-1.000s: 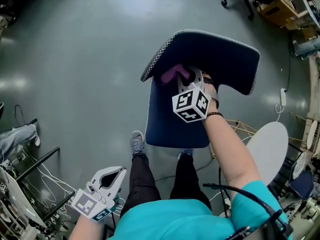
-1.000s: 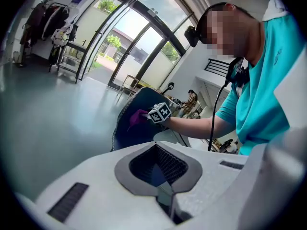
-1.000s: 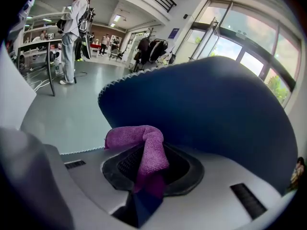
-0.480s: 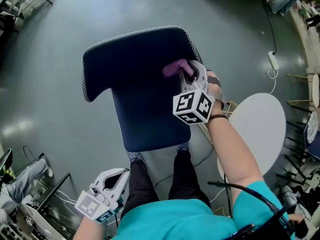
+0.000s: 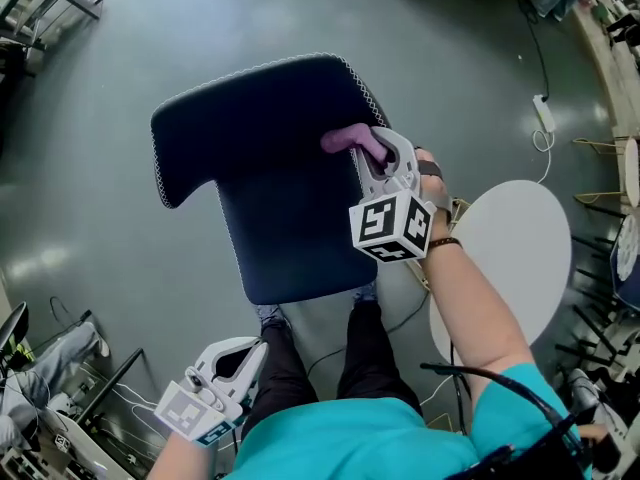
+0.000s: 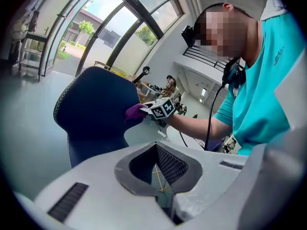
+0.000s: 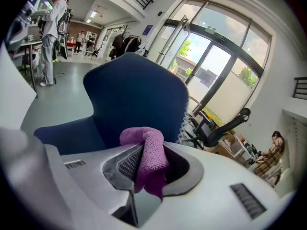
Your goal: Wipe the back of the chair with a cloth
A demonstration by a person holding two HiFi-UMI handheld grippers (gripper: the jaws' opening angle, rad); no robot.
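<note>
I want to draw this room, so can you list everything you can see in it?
chair: one, dark blue, on the grey floor.
cloth: one, purple, at the chair back's right edge.
round table: one, white, right of the chair.
power strip: one, white, on the floor at upper right.
office chair: one, black, near the windows.
other person: one, standing far off.
right gripper: white, shut on the cloth.
left gripper: white, low left, jaws together, empty.

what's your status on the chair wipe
right gripper shut on cloth, at edge of chair back. left gripper shut, empty, held low. nothing blocking.
</note>
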